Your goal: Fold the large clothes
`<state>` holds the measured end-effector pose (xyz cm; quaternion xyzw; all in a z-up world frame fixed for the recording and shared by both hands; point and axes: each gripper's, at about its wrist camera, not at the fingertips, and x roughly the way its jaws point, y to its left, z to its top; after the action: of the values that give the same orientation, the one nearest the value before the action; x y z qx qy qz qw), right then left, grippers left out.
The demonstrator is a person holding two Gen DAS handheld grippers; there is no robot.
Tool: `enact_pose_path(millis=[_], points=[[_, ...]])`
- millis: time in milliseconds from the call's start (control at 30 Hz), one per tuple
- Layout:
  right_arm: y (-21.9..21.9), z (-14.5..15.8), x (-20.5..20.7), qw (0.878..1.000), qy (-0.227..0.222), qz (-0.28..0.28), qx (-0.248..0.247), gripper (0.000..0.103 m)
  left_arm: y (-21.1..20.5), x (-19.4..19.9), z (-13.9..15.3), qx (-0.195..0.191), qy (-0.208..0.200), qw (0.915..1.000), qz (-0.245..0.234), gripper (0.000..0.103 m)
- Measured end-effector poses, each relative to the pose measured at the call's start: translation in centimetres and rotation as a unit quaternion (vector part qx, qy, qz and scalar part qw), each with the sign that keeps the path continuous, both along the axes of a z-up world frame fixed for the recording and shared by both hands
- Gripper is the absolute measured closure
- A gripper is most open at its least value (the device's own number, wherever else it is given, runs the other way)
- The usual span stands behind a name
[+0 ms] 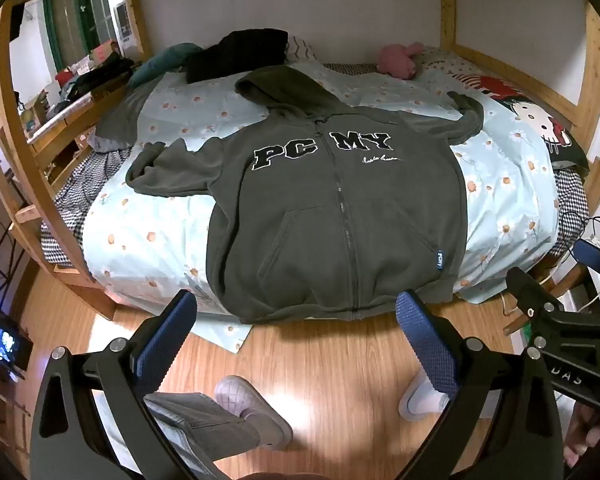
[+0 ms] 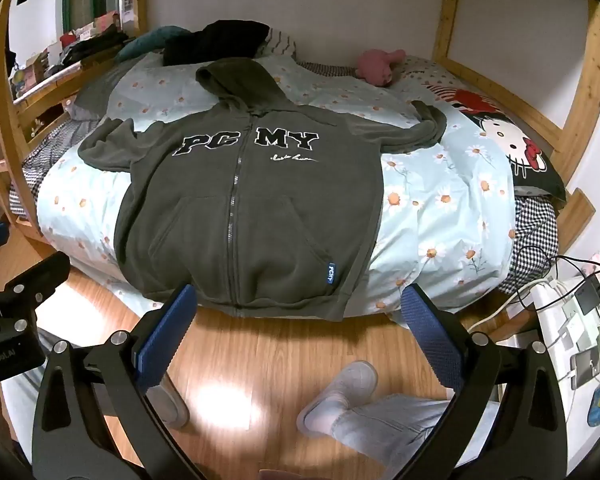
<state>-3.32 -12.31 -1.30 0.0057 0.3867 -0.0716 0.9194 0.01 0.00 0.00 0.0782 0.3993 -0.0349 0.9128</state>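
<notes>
A dark olive-green fleece zip hoodie with black "PCMY" letters across the chest [image 1: 332, 208] lies front-up and zipped on the bed with the pale blue daisy-print cover [image 1: 148, 240], hood pointing to the wall, both sleeves bent outwards, hem hanging just over the near edge. Spread flat like this, it looks laid out ready for a first fold, with nothing yet turned in. The left gripper [image 1: 298, 340] and the right gripper [image 2: 300, 332] hover above the wooden floor just short of the hem, tilted down, jaws wide apart and holding nothing, probably placed to reach the hem corners or sleeves. Beyond the hood sits a black folded garment [image 1: 236, 56]; a pink plush toy [image 1: 398, 60] and a cartoon-cat pillow [image 1: 540, 124] lie well clear to the right. The wooden bunk frame [image 1: 592, 60] hems in the bed sides, and the person's slippered feet stand below.
</notes>
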Motion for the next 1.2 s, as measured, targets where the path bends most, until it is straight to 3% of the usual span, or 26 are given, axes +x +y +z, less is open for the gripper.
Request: enact_pose_path(millis=[1200], points=[[-0.16,0.46,-0.08,1.0,-0.003,-0.002,-0.003,0.003,-0.16,-0.09,-0.26,0.007,0.0,1.0,-0.004,0.004]])
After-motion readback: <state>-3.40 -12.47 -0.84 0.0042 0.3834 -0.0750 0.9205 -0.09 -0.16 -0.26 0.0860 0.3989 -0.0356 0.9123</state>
